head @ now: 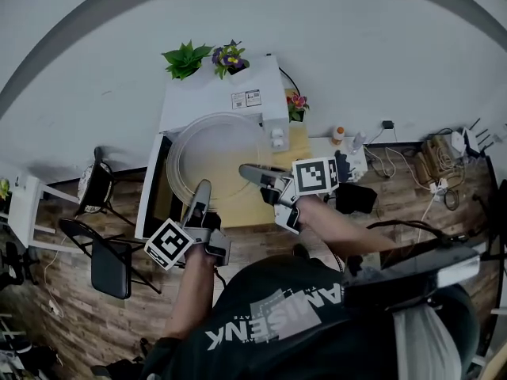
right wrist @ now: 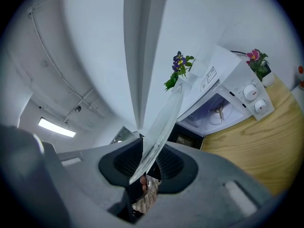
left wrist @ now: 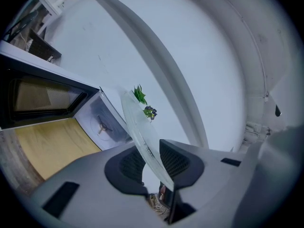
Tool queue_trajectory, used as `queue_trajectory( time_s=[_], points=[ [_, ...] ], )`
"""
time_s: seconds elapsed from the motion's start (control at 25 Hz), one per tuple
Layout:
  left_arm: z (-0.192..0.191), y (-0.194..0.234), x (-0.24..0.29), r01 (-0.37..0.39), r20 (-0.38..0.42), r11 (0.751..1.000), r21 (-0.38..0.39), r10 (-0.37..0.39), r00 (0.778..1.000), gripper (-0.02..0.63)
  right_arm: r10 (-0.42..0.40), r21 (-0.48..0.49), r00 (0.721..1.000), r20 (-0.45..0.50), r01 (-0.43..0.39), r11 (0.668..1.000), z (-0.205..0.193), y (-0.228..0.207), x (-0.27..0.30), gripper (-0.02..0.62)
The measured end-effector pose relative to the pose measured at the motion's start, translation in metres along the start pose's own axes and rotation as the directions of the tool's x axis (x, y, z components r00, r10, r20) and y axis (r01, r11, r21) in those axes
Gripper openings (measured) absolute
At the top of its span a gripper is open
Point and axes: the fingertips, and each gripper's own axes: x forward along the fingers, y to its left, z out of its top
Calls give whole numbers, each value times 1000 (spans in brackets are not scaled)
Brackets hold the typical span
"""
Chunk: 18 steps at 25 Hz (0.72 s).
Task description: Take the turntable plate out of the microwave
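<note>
the microwave [head: 218,93] is standing on the wooden table [head: 245,210] with its door [head: 150,184] hanging wide open at its left side. both gripper views are showing its cavity empty, with only the small three-armed drive hub [right wrist: 218,111] sitting on the floor inside. the main part of the task is looking done: the glass turntable plate [head: 214,161] is floating in the air just in front of the microwave's opening, clear of the cavity and touching neither the microwave nor the table. what is remaining, as far as i am judging it, is carrying the plate away from the microwave and setting it down somewhere safe. no landing spot is showing itself yet, beyond the bare table in front of the microwave.

the left gripper [head: 202,194] is gripping the plate's rim on the side nearer the microwave's door. the right gripper [head: 249,171] is gripping the rim on the side nearer the microwave's control knobs. each gripper's own view is showing the glass edge-on, running away toward the microwave between the two jaws. in both, the jaws are standing only narrowly apart, and the ribbed pads are pressing on the upper and lower faces of the rim, so each tool is pinching the plate and nothing else. two small plants [head: 206,57] are sitting on top of the microwave, well apart from the plate.
</note>
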Motion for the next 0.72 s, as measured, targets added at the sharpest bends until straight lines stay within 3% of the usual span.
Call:
queue_trajectory(
  time_s=[0.16, 0.36, 0.48, 0.56, 0.72],
  points=[
    [5, -10, -4, -24, -6, 997, 72, 24, 1000, 86, 15, 7, 1000, 2, -15, 1000, 5, 12, -3, 91],
    [4, -37, -1, 34, 29, 999, 7, -35, 999, 84, 42, -8, 999, -6, -42, 999, 12, 26, -5, 91],
    [7, -30, -5, -1, 30, 999, 55, 0, 1000, 84, 43, -11, 999, -20, -44, 999, 12, 27, -3, 89],
    [4, -33, -4, 18, 35, 1000, 25, -19, 999, 84, 43, -3, 999, -29, -43, 999, 10, 25, -3, 91],
    [3, -30, -5, -3, 34, 999, 49, 1, 999, 84, 43, 5, 999, -28, -43, 999, 8, 23, -5, 91]
  ],
)
